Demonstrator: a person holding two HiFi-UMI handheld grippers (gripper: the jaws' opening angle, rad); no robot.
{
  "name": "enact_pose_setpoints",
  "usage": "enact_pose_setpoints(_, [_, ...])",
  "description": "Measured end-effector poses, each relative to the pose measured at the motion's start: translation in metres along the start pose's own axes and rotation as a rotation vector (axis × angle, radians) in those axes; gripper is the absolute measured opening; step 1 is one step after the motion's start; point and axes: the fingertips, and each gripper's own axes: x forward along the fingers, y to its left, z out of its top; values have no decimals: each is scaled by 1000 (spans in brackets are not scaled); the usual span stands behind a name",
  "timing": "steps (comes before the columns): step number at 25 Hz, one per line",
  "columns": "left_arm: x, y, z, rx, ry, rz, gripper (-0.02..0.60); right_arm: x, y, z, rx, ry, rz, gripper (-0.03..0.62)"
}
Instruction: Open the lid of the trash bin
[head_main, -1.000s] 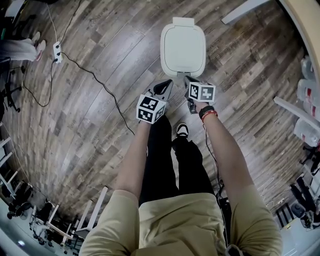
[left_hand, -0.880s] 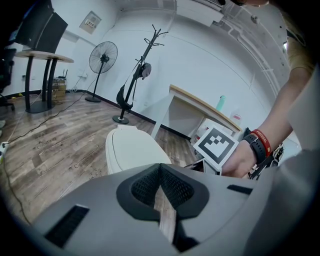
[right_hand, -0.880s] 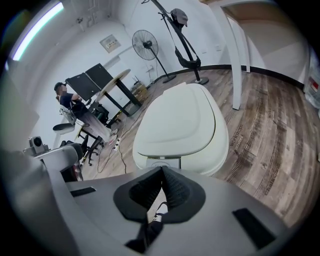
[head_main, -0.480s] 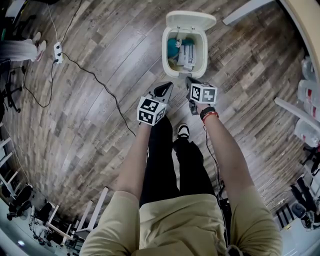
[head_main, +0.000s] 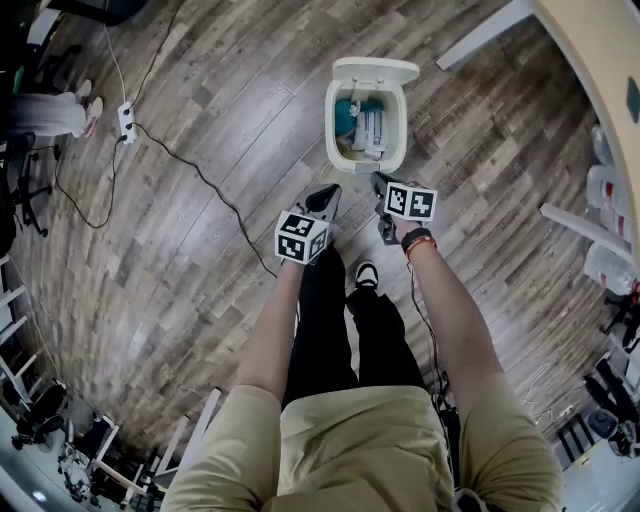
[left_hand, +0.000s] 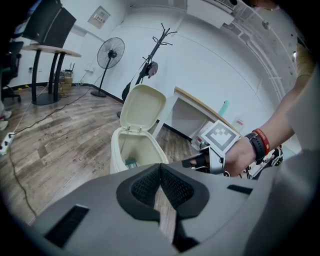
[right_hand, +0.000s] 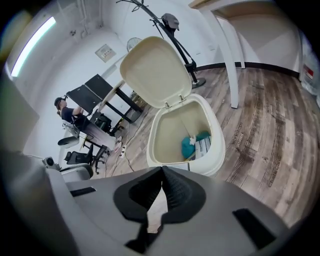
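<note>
A: Where is the bin (head_main: 331, 120) standing?

B: It is standing on the wood floor (head_main: 200, 300) just ahead of the person's feet. Its lid (head_main: 375, 71) is tilting up and back on the rear hinge, fully open. A teal item (right_hand: 190, 147) and a white striped pack (right_hand: 203, 146) are lying inside.

A: How is the person holding the arms?

B: Both bare forearms are reaching forward and down from the torso, nearly parallel. The left gripper (head_main: 326, 192) and the right gripper (head_main: 378, 181) are pointing toward the bin's near side. Both are hovering short of it and touching nothing.

A: And the jaws?

B: In the left gripper view the two pads are meeting at their tips with nothing between them — only floor is showing through the slit behind. The right gripper view is showing the same: tips pressed together, empty, and aiming at the bin's open mouth.

A: Anything on the wrists?

B: The right wrist is wearing a black watch (left_hand: 253, 146) and a red band (left_hand: 261, 138). The right hand (left_hand: 235, 157) is gripping its tool just right of the left gripper — the two are riding side by side, close but apart.

A: And below them?

B: One shoe (head_main: 365, 271) is showing between the forearms, behind the grippers.
</note>
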Motion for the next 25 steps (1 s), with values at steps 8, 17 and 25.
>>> enact_pose_setpoints(8, [-53, -36, 38, 13, 12, 22, 23, -65, 58, 10, -90, 55, 56, 15])
enact_pose_setpoints(17, [-131, -95, 98, 80, -2, 74, 23, -170, 117, 26, -193, 59, 90, 15])
enact_pose_setpoints(25, [-201, -158, 126, 78, -50, 97, 23, -256, 175, 24, -246, -18, 141, 15])
